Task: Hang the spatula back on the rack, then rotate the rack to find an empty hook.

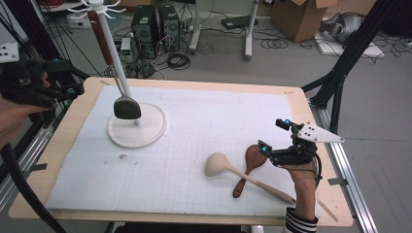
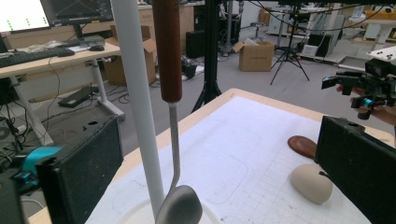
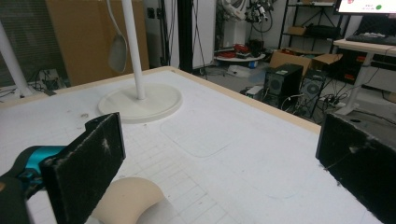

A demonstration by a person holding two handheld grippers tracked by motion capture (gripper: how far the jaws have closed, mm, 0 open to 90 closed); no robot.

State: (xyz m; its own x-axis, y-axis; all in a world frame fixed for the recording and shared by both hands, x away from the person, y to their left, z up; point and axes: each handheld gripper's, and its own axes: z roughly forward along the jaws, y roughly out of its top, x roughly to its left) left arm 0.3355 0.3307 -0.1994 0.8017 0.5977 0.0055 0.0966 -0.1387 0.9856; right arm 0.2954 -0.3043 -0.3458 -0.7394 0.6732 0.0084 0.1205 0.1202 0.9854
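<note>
The spatula (image 1: 111, 73) hung by its brown handle from a hook at the top of the white stand (image 1: 137, 127), its grey blade just above the stand's round base, long axis near upright beside the pole. The left gripper (image 1: 58, 87) stood off the table's left edge, jaws wide apart with nothing between them; in the left gripper view the spatula (image 2: 170, 116) and the pole rose in the gap ahead, clear of both pads.

The two utensils on the mat, a pale ladle (image 1: 243, 174) and a brown wooden spoon (image 1: 250, 165), lay crossed just left of the right gripper (image 1: 284, 141). Its jaws also stood wide and empty (the ladle's bowl (image 3: 126, 200) showed low beside one pad, untouched).

Judgement: the right hand was plainly nearer both utensils. The ladle's handle ran toward the near right edge, under that wrist, so the gripper would need to come down across it.
</note>
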